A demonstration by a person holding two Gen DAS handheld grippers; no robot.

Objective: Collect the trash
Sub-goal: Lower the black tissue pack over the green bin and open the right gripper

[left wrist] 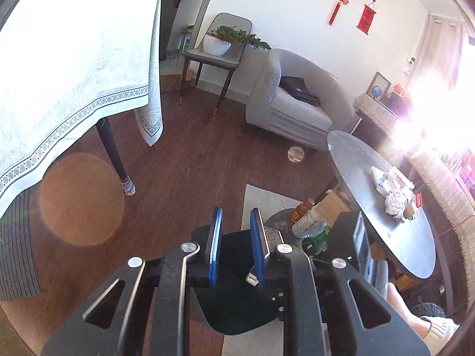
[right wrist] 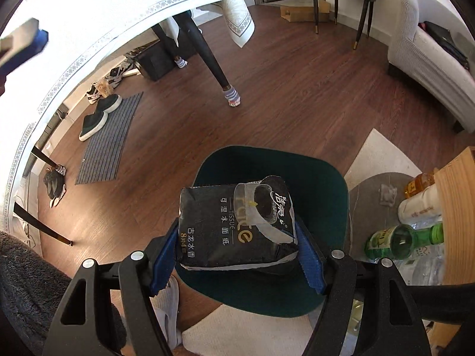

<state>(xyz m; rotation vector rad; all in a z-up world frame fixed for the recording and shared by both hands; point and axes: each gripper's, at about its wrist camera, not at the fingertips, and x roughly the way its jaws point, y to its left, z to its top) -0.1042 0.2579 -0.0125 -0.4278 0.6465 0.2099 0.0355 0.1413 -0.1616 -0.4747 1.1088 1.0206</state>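
Your right gripper (right wrist: 237, 255) has the black tissue pack (right wrist: 237, 225) clamped between its blue fingers (right wrist: 161, 261), spread wide because the pack is broad, one pad against each end. It hangs right over the dark green bin (right wrist: 323, 195), which sits on the floor just beside the low grey tabletop (right wrist: 368, 187) with the bottles. Looks like the drop is the step in hand.

Your left gripper (left wrist: 236, 225) carries nothing, its fingers drawn in to a narrow gap with only the bin (left wrist: 237, 305) showing between and below them. More trash waits on the oval tabletop (left wrist: 386, 216): a crumpled white paper ball (left wrist: 396, 203) and some small wrappers, well apart from both grippers.

Now, the risks. The pack is soft and held only by its ends, so if you tilt or shake the gripper it could sag and slide out at an angle. It is also wide against the bin's mouth; let go off-centre and a corner may catch the rim and tip the pack onto the rug (right wrist: 377, 157). The green glass bottle (right wrist: 394, 241) lies just beside the bin on the right, so a sideways swing of that hand could knock it rolling. Both grippers crowd the same bin, so they could bump.
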